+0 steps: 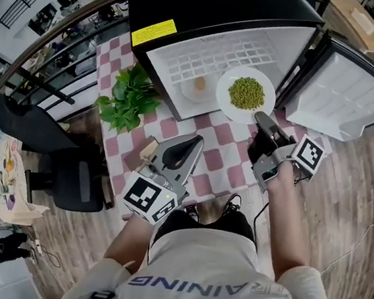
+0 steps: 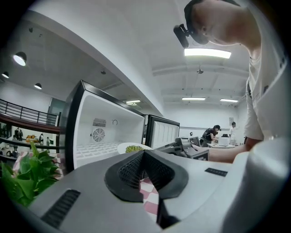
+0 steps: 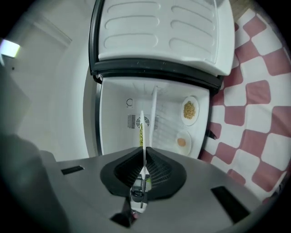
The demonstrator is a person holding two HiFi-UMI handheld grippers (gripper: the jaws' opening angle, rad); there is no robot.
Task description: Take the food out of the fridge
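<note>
Red-and-white checked cloth covers the desk [image 1: 216, 162], with a leafy green plant [image 1: 129, 98] at its left edge. Next comes the left gripper [image 1: 194, 143], low over the cloth; its jaws are pressed together with nothing between them. Beyond it stands the black fridge [image 1: 209, 19], its white inside showing. A small plate [image 1: 198, 86] with a brown morsel sits inside, and the right gripper view shows another plate of yellowish grains [image 3: 189, 122] in there too. At the fridge's mouth, over its front edge, is the white plate [image 1: 222, 97] of green food. The right gripper [image 1: 261, 119] pinches its rim, jaws clamped on it. The fridge door [image 1: 346, 94] hangs open at far right.
</note>
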